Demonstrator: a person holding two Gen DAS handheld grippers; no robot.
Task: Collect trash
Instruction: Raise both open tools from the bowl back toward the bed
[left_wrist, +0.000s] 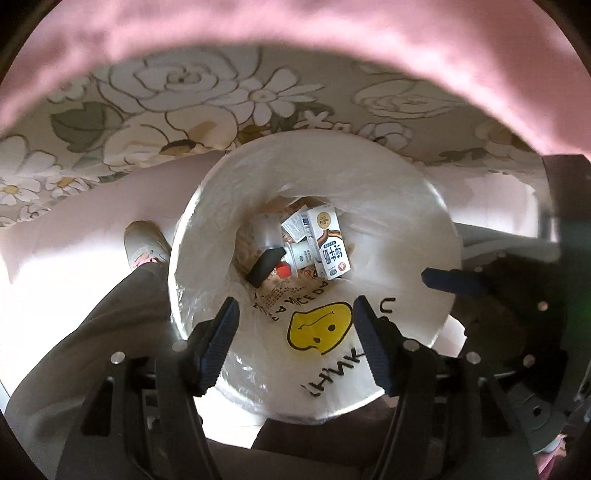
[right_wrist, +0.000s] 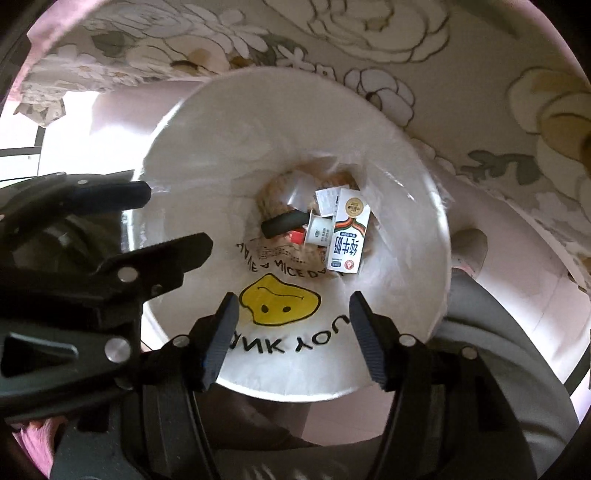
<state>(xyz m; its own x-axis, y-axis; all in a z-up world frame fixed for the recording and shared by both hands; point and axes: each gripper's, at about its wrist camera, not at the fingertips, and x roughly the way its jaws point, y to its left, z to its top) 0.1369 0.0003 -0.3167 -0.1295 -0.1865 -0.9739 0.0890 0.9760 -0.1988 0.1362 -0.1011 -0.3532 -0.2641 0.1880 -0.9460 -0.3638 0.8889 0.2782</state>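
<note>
A trash bin lined with a white plastic bag (left_wrist: 399, 206) bearing a yellow smiley face (left_wrist: 318, 327) stands on the floor below both grippers. At its bottom lie a white milk carton (left_wrist: 330, 245), a small white bottle (left_wrist: 301, 254), a black object (left_wrist: 265, 266) and a red piece (left_wrist: 283, 271). My left gripper (left_wrist: 293, 314) hangs open and empty above the bin's near rim. My right gripper (right_wrist: 291, 308) is open and empty above the same bin (right_wrist: 399, 177), with the carton (right_wrist: 349, 240) below. The left gripper also shows in the right wrist view (right_wrist: 147, 221).
A floral cloth (left_wrist: 207, 96) hangs behind the bin, with pink fabric (left_wrist: 295, 26) above it. The person's leg and shoe (left_wrist: 142, 243) stand left of the bin. The right gripper's body (left_wrist: 509, 306) is at the right of the left wrist view.
</note>
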